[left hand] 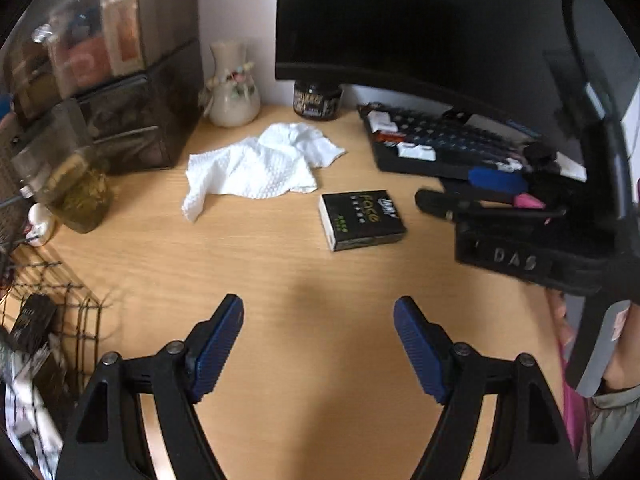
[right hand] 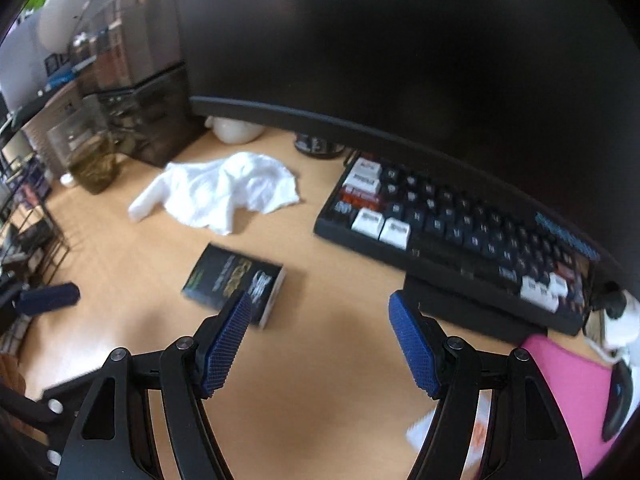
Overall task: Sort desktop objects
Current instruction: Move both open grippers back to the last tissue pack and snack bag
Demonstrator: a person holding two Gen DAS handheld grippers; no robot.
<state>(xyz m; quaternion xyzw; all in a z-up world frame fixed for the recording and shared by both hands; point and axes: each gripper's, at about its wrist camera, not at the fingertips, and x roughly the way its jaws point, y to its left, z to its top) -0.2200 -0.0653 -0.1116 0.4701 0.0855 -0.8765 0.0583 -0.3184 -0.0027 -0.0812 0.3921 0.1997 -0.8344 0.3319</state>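
Flat on desk (left hand: 280, 272), black box (left hand: 362, 219), long axis leftward-away.

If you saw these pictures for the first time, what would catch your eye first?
A crumpled white tissue lies mid-desk, in front of a cream vase. A small black box lies flat nearer the camera, apart from it. A dark monitor looms over a keyboard at the right.

I'm seeing bare table (left hand: 280, 280) lying open ahead; the tissue (left hand: 256, 168), black box (left hand: 362, 220) and keyboard (right hand: 460, 232) are crowding the far side.
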